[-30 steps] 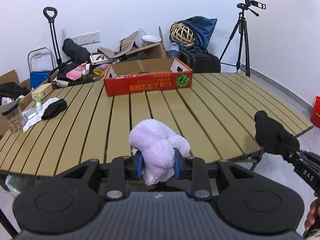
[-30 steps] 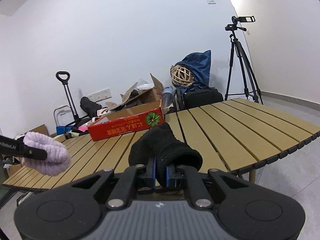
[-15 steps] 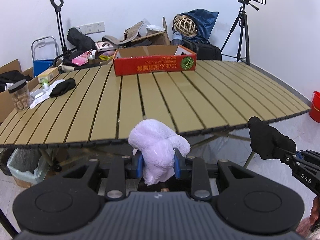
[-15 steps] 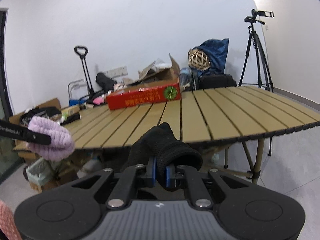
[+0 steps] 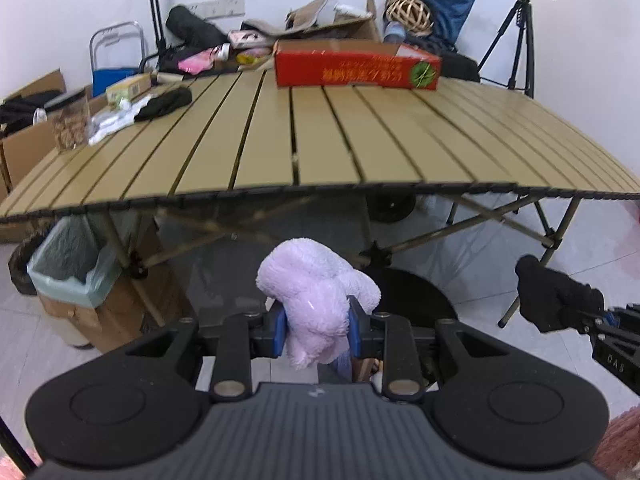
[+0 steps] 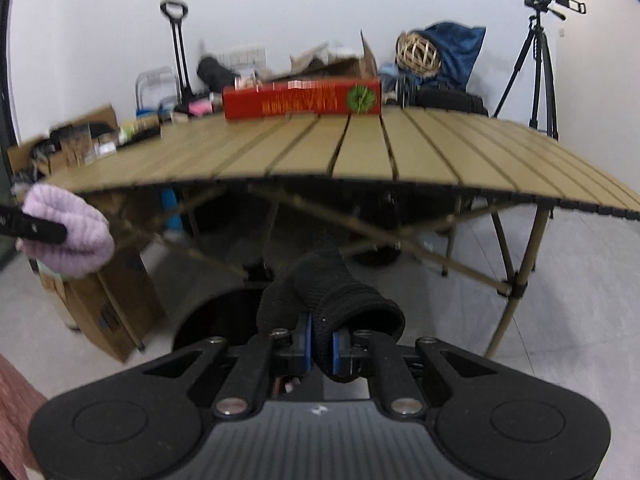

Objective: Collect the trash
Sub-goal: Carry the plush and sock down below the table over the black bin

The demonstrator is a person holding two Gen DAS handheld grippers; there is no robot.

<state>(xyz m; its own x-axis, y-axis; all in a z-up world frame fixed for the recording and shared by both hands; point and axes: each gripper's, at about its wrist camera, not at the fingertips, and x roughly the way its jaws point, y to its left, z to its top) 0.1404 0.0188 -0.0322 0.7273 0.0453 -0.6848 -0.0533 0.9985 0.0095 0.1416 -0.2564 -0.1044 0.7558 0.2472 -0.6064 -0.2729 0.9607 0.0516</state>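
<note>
Because both are trash to drop, my left gripper [image 5: 316,330] pinches the purple fluffy cloth [image 5: 316,300] tight. My right gripper [image 6: 320,344] squeezes the black sock [image 6: 324,292], both low near the lined bin [image 5: 68,268].

Left wrist view: off the desk's [image 5: 320,148] near edge, facing it from slightly above.
Right wrist view: lower, nearly level with the edge.
Shared: desk, red box [image 5: 356,68], tripod [image 6: 538,64].

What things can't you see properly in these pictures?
- Dark round thing on the floor, left wrist view: the purple fuzzy sock and left gripper cover its front.
- Bin with the green bag, left wrist view: its inside is hidden by the table.
- Jar and clutter, right wrist view: blurred.
- Black sock: its lower end is hidden inside the right gripper.
</note>
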